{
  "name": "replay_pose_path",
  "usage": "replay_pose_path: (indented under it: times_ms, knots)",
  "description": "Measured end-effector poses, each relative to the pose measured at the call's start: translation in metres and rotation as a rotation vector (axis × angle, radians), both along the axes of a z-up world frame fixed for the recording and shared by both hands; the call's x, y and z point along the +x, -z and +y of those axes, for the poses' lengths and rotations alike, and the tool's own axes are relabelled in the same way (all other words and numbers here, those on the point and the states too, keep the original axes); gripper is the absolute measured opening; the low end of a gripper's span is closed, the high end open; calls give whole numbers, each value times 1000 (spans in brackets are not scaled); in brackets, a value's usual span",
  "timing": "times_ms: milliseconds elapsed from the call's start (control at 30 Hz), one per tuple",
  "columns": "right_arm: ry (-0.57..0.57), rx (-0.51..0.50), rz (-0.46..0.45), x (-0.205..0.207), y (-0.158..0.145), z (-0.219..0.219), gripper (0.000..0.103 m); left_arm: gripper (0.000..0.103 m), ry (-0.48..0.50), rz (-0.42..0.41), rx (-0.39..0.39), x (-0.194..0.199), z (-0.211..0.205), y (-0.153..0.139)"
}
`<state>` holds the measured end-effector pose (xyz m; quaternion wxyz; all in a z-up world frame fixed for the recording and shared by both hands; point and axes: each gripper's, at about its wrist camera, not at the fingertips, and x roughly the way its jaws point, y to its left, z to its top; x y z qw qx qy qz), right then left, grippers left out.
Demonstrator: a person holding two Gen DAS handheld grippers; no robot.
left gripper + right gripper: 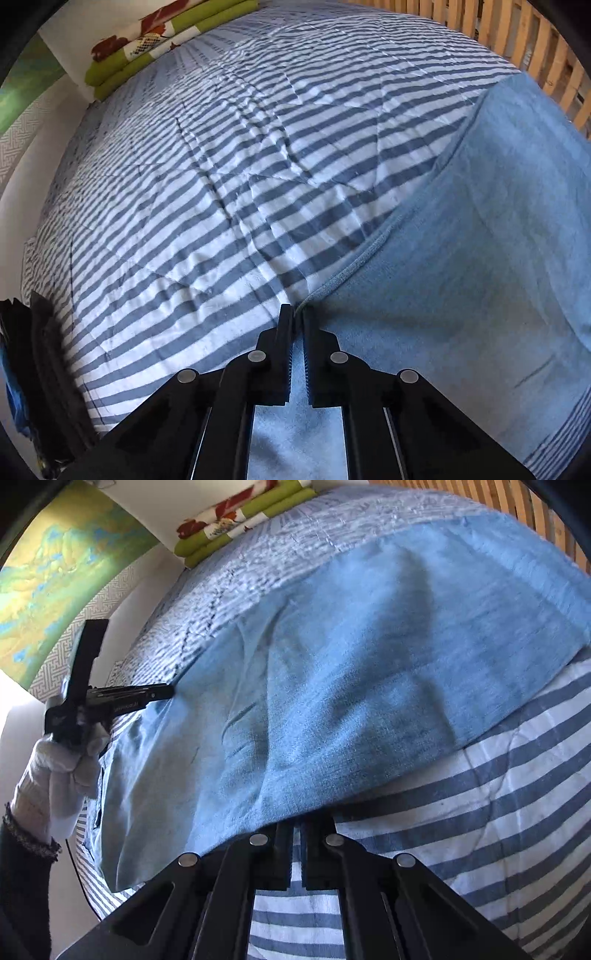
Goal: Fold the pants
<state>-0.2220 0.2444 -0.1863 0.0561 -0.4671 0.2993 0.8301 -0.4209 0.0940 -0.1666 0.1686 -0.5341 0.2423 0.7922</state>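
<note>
On the striped bed (pixel 192 206), the left gripper (pixel 298 314) pinches the pants (pixel 480 258) hem at six o'clock; the right gripper (pixel 296 825) pinches their near edge. Folding looks barely started.

Small pale lettering is seen on the side of the left gripper (pixel 168 692), but it cannot be read.
</note>
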Motion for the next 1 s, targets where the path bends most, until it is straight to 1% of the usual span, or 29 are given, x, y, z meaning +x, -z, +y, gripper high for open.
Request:
replay_pose_path:
  times_ms: [33,67,100,133,167,200,233,267,300,333,400,433,467,500,533,567,600,633,667,700,733,767,800,833,867,900,933,1000]
  knots:
    - [-2,9,-17,1,5,1,2,5,2,0,-21,-7,-1,4]
    - [0,-3,-36,0,11,2,2,5,-6,1,-25,-10,0,7]
    - [1,-4,-28,-1,12,3,2,8,-8,11,-33,-17,-4,9]
    - [-18,17,-35,-4,11,0,2,15,-5,39,-68,-17,-2,10]
    - [-28,13,-39,-4,10,1,2,26,-9,59,-105,-15,1,9]
    - [-30,-17,-39,-1,11,6,3,31,-20,72,-129,-14,2,5]
    - [-32,-75,-50,1,13,13,3,38,-31,87,-125,-12,0,-3]
    - [-55,-142,-67,3,13,20,3,39,-40,105,-101,-7,-3,-15]
    - [-86,-188,-63,8,11,26,4,39,-35,112,-69,0,-5,-24]
    - [-86,-202,-37,17,6,31,4,39,-14,112,-18,14,-7,-37]
    - [-51,-162,21,31,-4,43,4,45,50,87,47,51,-9,-51]
    - [-33,-140,43,40,-6,52,4,52,86,65,68,77,-7,-54]
    - [-11,-135,50,44,-6,61,4,59,122,33,82,99,-7,-52]
    - [25,-136,55,50,-5,73,4,61,148,1,90,120,-7,-48]
    - [85,-140,55,57,-2,91,6,64,174,-40,94,136,-6,-40]
    - [131,-151,57,63,1,105,9,65,196,-73,77,150,-4,-28]
    - [172,-173,59,68,5,119,12,65,212,-80,7,163,0,-12]
    - [222,-217,56,74,10,137,12,65,224,-69,-77,170,2,4]
    - [267,-246,54,80,13,151,13,65,222,-59,-98,176,3,8]
    - [312,-253,53,86,15,165,13,63,196,-64,-51,175,2,2]
    - [349,-242,52,92,15,178,13,63,169,-88,-6,174,3,-5]
    - [390,-221,57,97,14,189,13,63,151,-90,53,171,4,-15]
    - [435,-198,62,102,12,201,15,64,157,-66,116,173,10,-29]
    - [491,-184,66,111,10,221,18,64,172,-50,149,175,19,-39]
    - [526,-194,71,113,11,233,22,64,193,-45,165,176,28,-44]
    - [556,-208,77,116,12,249,23,64,229,-38,176,180,41,-48]
    - [579,-213,86,119,13,262,23,64,259,-33,173,184,53,-47]
    - [627,-191,96,124,13,284,29,64,312,-40,162,189,76,-40]
